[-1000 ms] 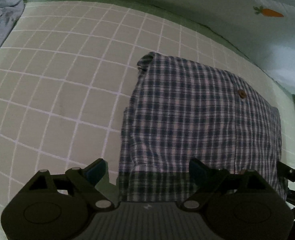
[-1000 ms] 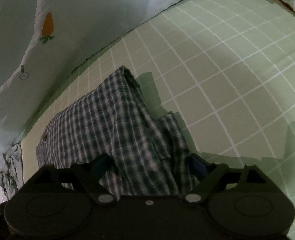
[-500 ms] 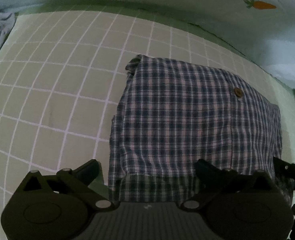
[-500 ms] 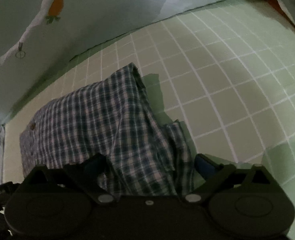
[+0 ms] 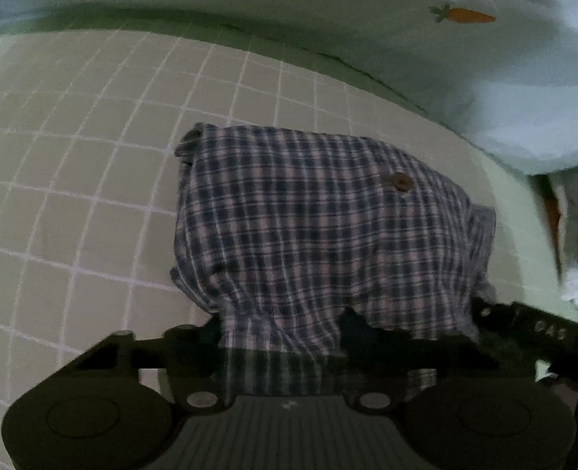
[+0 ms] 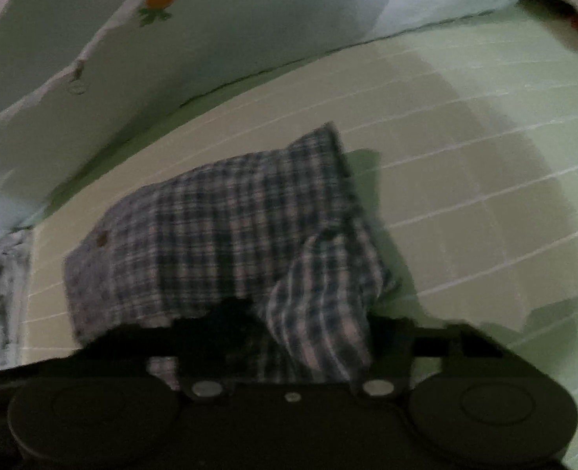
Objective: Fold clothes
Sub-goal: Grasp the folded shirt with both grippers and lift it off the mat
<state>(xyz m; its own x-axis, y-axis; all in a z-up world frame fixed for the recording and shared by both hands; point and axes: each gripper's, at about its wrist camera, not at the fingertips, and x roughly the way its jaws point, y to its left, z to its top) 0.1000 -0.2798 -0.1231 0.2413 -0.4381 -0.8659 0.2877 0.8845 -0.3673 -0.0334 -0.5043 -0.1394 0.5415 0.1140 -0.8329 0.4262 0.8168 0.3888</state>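
- Plaid shirt (image 5: 320,227): a folded garment in dark blue and white checks lies on the bed sheet (image 5: 73,203), a pale green cloth ruled with white grid lines. A brown button (image 5: 401,182) shows on its upper layer, towards the far right in the left wrist view.
- Left gripper (image 5: 283,327): it points steeply down at the near edge of the shirt. Its jaws are closing, with a bunched fold of the plaid cloth gathered between them; the cloth puckers upward just above the fingers (image 5: 357,327). Whether the pads already press firmly on it cannot be told, since their tips are dark and partly hidden by the fabric.
- Right gripper (image 6: 312,337): it meets the same near edge at the other corner of the shirt (image 6: 226,227). Its jaws are closing too, and a raised flap of plaid cloth stands between them. The view is blurred, so the firmness of the grasp cannot be told.
- In the left wrist view the right gripper's dark body (image 5: 531,329) appears at the lower right, just beside the shirt's edge.
- Quilt (image 5: 504,70): a pale cover printed with an orange carrot (image 5: 465,15) lies along the far side of the sheet, well apart from the shirt.
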